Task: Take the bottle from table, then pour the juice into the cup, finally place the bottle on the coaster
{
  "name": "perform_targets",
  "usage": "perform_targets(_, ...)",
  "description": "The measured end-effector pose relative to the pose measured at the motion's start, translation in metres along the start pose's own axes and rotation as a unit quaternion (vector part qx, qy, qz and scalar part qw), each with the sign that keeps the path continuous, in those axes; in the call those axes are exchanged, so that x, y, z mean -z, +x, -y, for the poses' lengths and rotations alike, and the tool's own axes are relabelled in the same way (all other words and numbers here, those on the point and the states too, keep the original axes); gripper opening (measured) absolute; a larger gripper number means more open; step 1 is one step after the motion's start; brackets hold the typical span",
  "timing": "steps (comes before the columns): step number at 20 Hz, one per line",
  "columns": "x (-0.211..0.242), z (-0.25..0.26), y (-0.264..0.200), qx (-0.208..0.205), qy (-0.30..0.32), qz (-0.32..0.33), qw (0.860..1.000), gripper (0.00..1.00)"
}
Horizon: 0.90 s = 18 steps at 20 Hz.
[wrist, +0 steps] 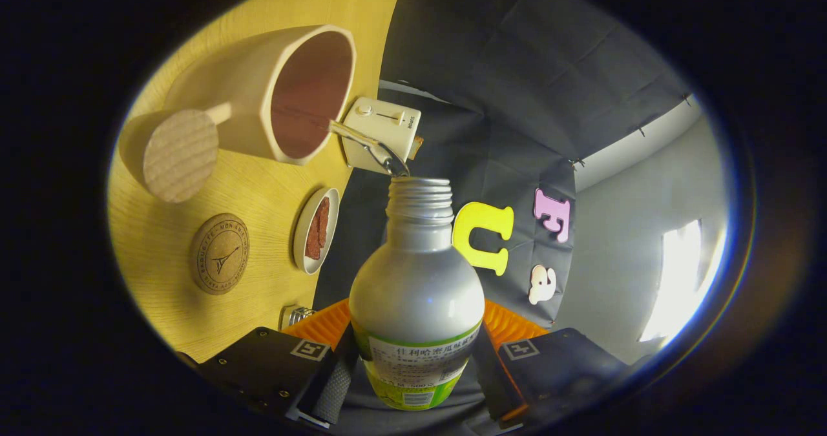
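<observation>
The view is rolled over, so the yellow wooden bench (258, 197) stands like a wall on the left side. Farthest left on it is a wooden cup (284, 93) with a thick round-ended handle (181, 155) — its mouth faces the bottle, and its inside looks reddish-brown. Below the handle in the view lies a round cork coaster (219, 253) with a printed emblem, nothing resting on it. Just beside the coaster, nearer the bench edge, is a small white dish (316, 230) holding something dark red. Near the fingers, a small metal object (294, 315) peeks out at the bench edge, too little of it showing to name.

Moving right, a thin clear stream of liquid (362, 142) runs from the bottle's open threaded mouth toward the cup's rim and reaches its lower lip. Behind that stream is a white boxy appliance (382, 132) with a dial and slider.

The silver bottle (417, 287), uncapped and with a green and white label at its base, sits between the two black fingers of the hand-held gripper (417, 371) — both padded fingers press against its lower body, clamping it, with orange parts visible behind. The bottle is held clear of the bench, tipped toward the cup.
</observation>
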<state>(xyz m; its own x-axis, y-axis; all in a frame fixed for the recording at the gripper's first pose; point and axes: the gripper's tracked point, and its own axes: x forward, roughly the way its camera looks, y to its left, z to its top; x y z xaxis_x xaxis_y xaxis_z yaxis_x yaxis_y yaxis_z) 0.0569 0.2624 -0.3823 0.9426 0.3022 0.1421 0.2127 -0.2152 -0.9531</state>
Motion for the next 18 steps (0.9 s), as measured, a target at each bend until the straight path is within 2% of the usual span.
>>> perform_targets(18,-0.0008,0.0069,-0.0057,0.003,-0.015,0.009,1.000,0.82)
